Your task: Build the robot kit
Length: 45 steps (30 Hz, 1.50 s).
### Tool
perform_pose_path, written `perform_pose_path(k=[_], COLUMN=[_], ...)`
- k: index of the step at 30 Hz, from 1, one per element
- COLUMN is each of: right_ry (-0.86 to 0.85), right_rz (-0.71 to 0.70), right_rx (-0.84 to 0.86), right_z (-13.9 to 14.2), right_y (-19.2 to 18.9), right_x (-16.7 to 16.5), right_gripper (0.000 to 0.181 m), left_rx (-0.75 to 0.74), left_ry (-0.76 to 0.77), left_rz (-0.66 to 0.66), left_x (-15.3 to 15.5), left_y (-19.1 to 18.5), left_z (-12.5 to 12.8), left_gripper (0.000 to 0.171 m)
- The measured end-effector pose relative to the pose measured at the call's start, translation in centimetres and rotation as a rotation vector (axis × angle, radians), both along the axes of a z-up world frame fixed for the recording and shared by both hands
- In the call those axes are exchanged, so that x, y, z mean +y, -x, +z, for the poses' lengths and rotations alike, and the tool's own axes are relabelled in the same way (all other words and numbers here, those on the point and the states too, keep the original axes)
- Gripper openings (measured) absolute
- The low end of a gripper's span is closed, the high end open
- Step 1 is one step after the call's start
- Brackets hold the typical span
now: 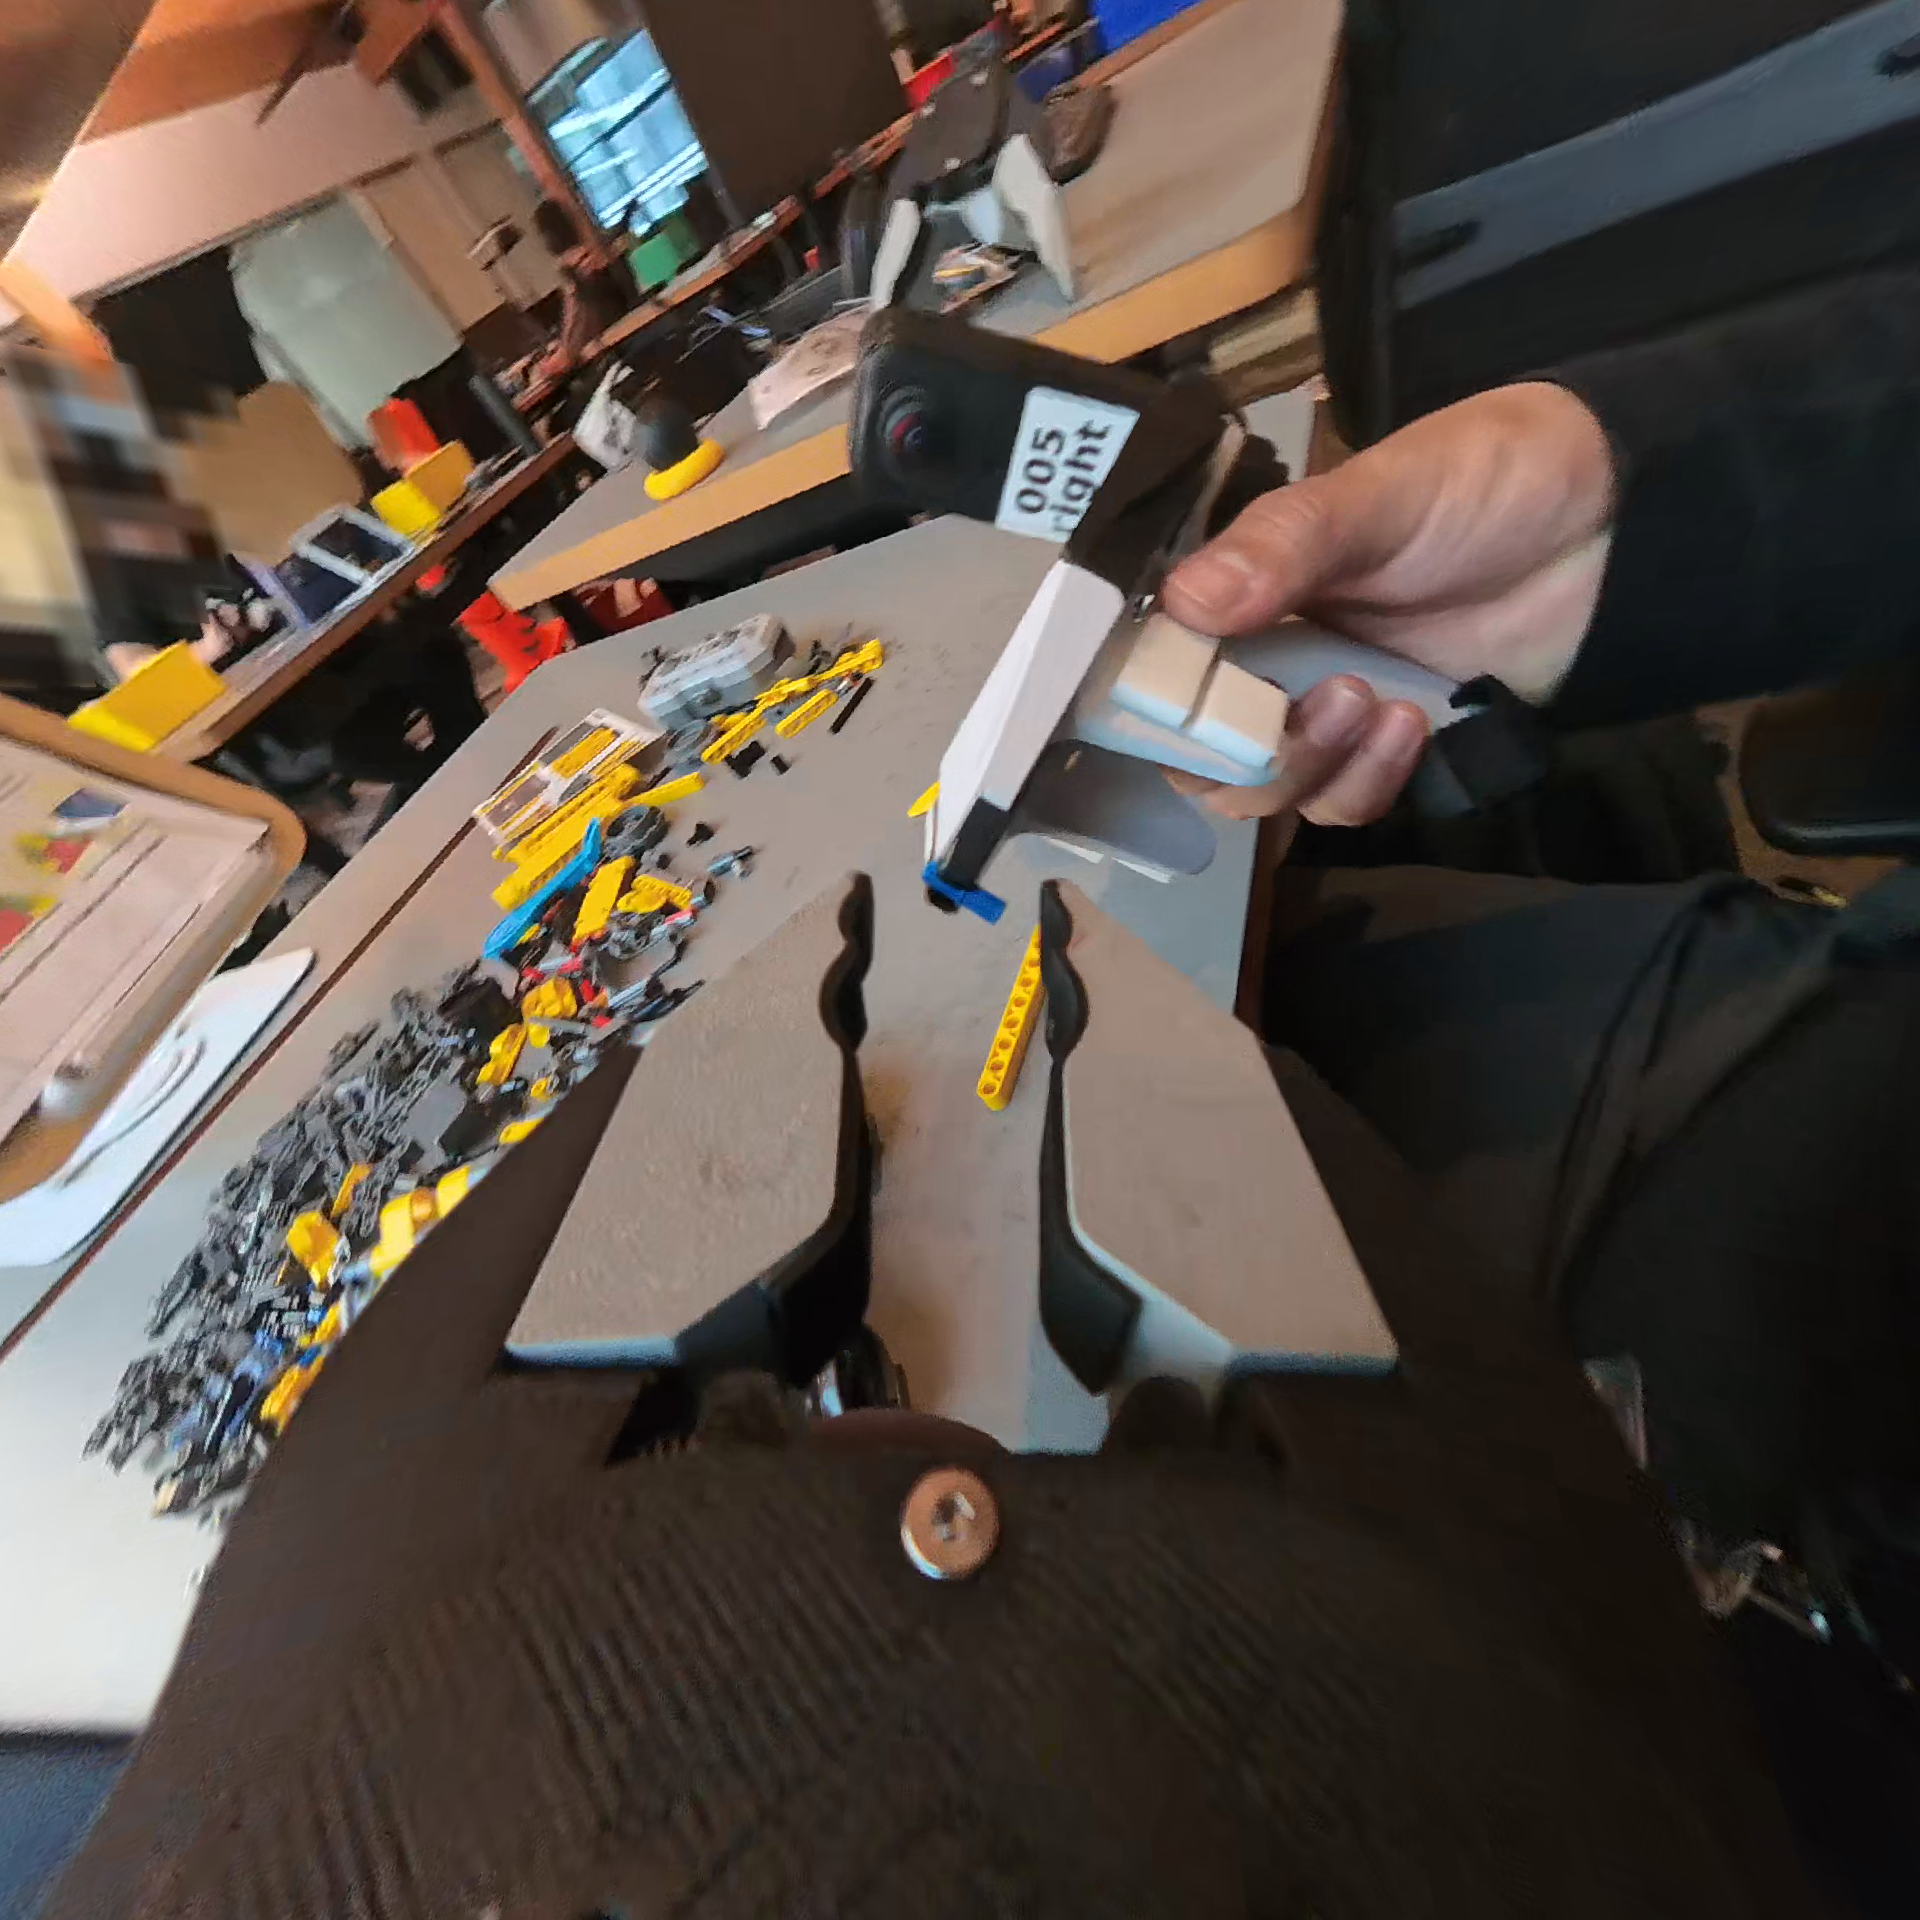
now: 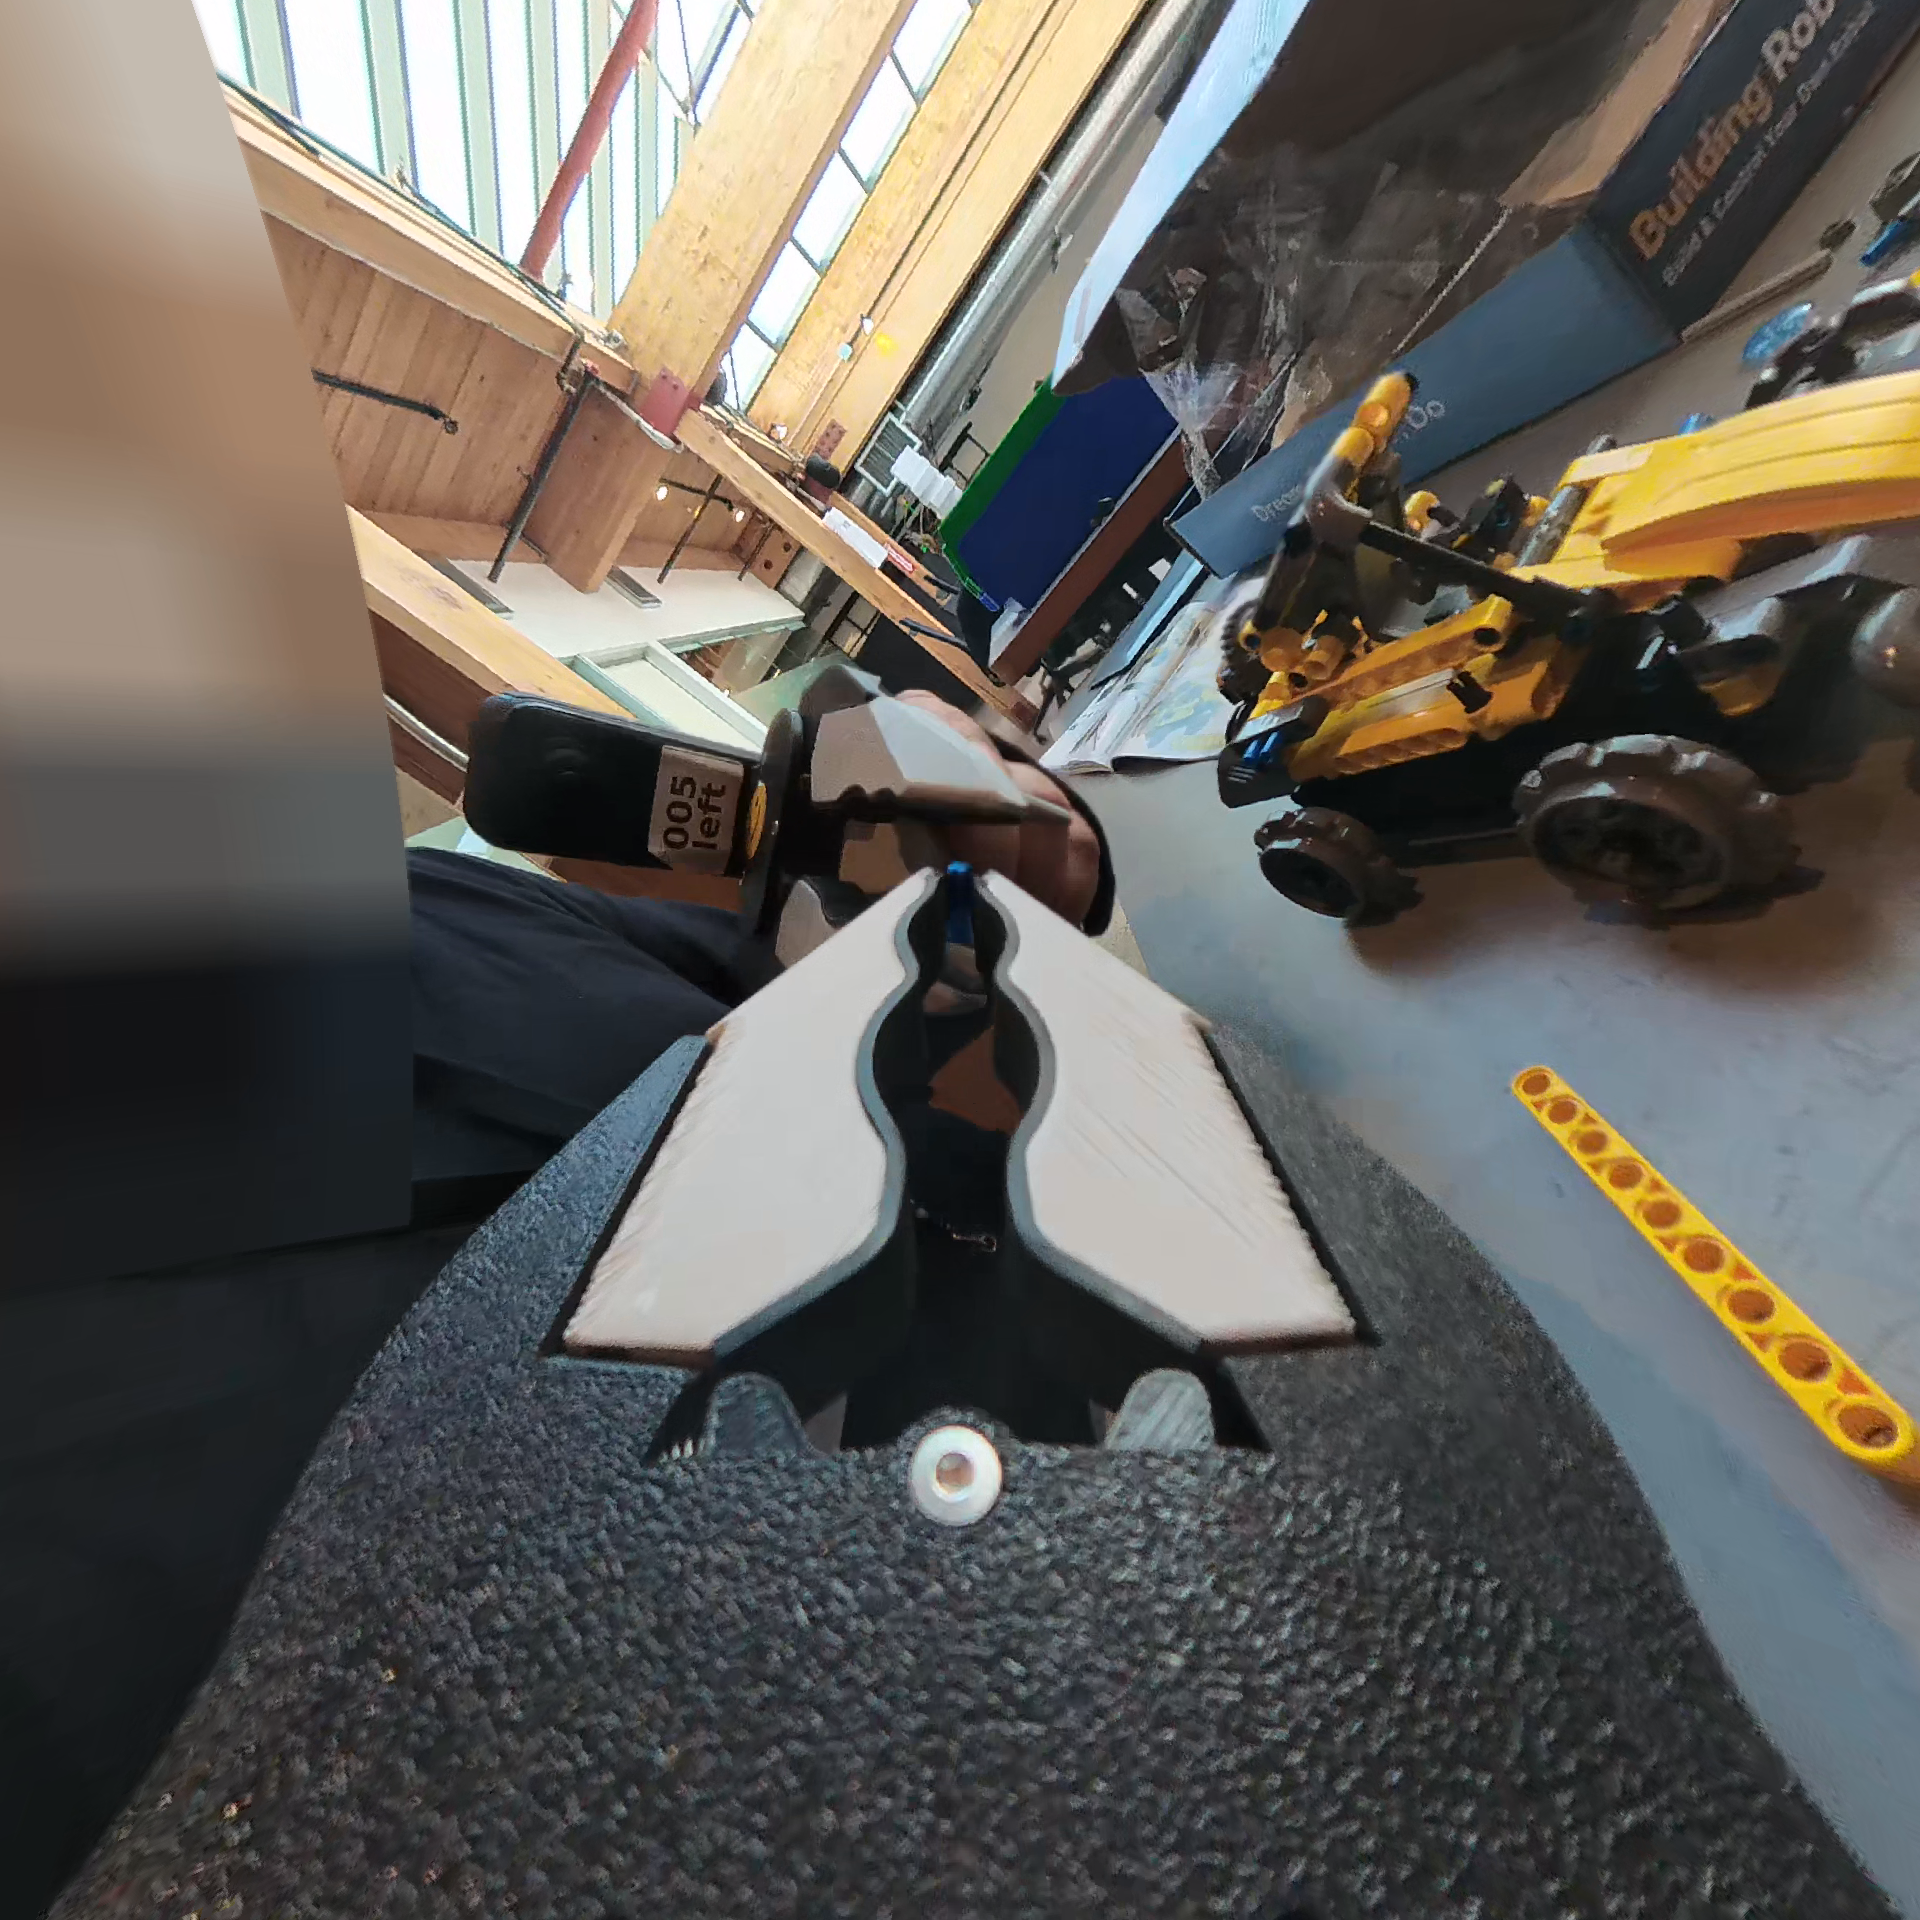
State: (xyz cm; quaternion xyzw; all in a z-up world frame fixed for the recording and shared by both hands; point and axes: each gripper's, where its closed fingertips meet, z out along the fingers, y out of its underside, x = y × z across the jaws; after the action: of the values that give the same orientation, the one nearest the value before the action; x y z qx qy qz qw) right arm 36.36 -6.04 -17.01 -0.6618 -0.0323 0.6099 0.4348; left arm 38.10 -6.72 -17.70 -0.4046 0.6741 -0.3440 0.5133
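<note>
Your left wrist view takes in the grey tabletop (image 1: 935,582) with its spread of small loose building-kit parts in black, grey and yellow (image 1: 416,1039), and beyond them other tables, out of focus. Your right wrist view shows none of that pile; instead it gives you the half-built yellow and black toy vehicle with knobbly dark wheels (image 2: 1538,686) standing on the same grey surface, a dark cardboard box (image 2: 1455,260) behind it, and timber roof beams overhead. Both views share the long yellow plastic beam with a row of round holes (image 1: 1013,1023) (image 2: 1714,1278), lying flat on the table. From the left camera it sits just inside the tip of your left gripper's (image 1: 951,904) right-hand finger, partly hidden by it; whether they touch, you cannot tell. That gripper's fingers stand well apart with nothing between them. Your right gripper (image 2: 956,883) is closed down to a narrow slit at the tips, pinching a small blue plastic pin (image 2: 958,899); the left camera shows the same blue piece (image 1: 961,891) jutting from the tips, held just above the table and just beyond the yellow beam's far end. Your right hand (image 1: 1392,592) is wrapped around that gripper's handle.
</note>
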Motion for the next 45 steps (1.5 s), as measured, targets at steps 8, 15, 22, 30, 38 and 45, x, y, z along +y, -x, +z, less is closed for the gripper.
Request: perform_pose_path(k=[8,15,22,30,38,45], right_ry=[-0.216,-0.229,-0.204,-0.215,-0.252,-0.255], right_rz=[-0.144,-0.160,-0.146,-0.117,-0.145,-0.176], right_rx=[-0.180,-0.198,-0.163,-0.197,-0.504,-0.641], right_z=[2.5,1.1,0.4,-0.2,-2.6,-4.0], right_y=[-0.2,0.9,1.2,2.3,2.3,1.6], right_x=[1.0,2.0,2.2,1.9,2.2,2.8], right_gripper=[0.004,0.004,0.004,0.004,0.004,0.012], left_rx=[-0.035,0.031,0.023,0.014,0.093,0.148], left_ry=[0.395,0.559,0.649,0.667,0.540,0.412], left_rz=[0.031,0.023,-0.015,-0.035,0.005,0.055], left_x=[0.8,2.0,1.7,1.3,1.8,2.5], left_y=[2.1,2.7,2.7,2.6,2.7,2.8], left_z=[-0.6,-1.6,-0.7,-0.6,-3.1,-4.7], left_gripper=[0.029,0.016,0.016,0.002,0.002,0.002])
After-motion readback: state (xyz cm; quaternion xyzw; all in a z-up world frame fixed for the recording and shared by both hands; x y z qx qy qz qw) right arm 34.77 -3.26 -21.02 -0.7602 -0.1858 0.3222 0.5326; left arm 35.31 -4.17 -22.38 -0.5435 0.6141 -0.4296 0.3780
